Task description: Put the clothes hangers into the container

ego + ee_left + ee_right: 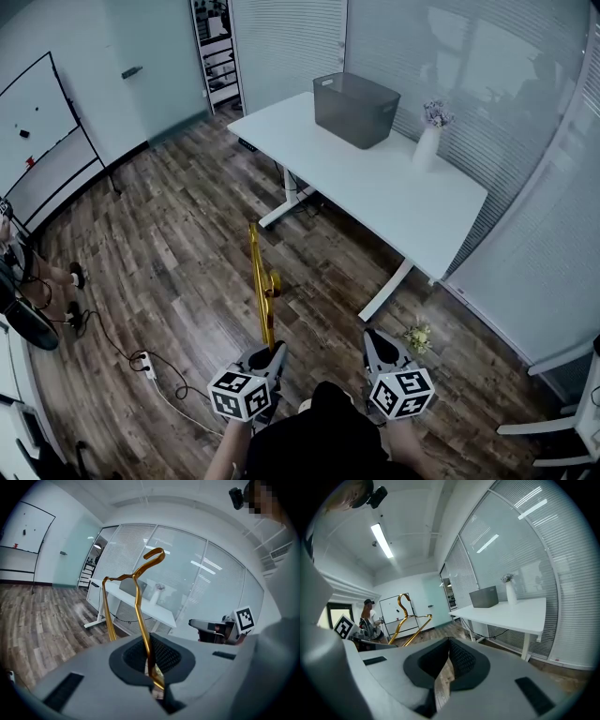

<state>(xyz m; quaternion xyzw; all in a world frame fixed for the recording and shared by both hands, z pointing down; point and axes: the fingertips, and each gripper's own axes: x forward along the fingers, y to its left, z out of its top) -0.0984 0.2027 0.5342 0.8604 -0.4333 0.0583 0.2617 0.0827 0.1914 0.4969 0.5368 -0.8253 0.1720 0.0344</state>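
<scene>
My left gripper [274, 353] is shut on the lower end of a gold metal clothes hanger [262, 281], which sticks out forward over the wooden floor. In the left gripper view the hanger [138, 597] rises from between the pressed pads, hook uppermost. The hanger [407, 618] also shows at the left of the right gripper view. My right gripper [373, 339] hangs beside the left one, shut with nothing in it. The grey container [356, 110] stands on the white table [375, 192] well ahead of both grippers, and appears again as the container [483, 596] in the right gripper view.
A white vase with flowers [428, 141] stands on the table right of the container. A whiteboard [42, 141] and a person [28, 277] are at the far left. A power strip with cable [143, 361] lies on the floor. Glass walls with blinds close off the right.
</scene>
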